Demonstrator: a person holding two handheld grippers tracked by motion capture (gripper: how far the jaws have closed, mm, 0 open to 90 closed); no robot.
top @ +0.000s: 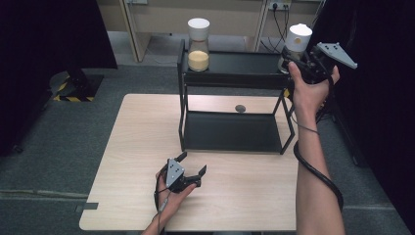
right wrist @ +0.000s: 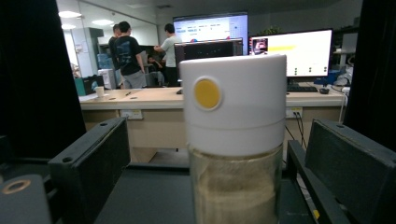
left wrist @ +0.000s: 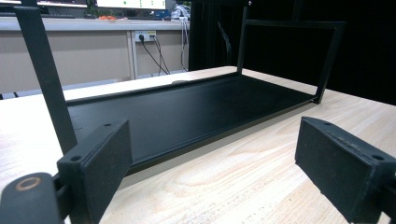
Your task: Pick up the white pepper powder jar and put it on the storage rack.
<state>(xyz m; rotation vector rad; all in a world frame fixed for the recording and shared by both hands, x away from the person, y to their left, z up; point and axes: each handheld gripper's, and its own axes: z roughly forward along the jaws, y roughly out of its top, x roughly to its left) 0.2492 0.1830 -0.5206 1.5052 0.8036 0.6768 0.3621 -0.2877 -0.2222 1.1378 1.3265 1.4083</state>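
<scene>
Glass jar (right wrist: 236, 154) sits between your right tool's (right wrist: 219, 154) wide jaws: rigid, slick, breakable. Grip the body below the white lid (right wrist: 233, 107). Left tool (top: 188, 169) rests wide on the desk (top: 244, 196).

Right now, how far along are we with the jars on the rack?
Nothing looks moved yet: both jars stand on the rack's top shelf. In hand: the right gripper, jaws open, brackets the right jar without closing. The left gripper rests open on the table. Gripping and lifting remain.
</scene>
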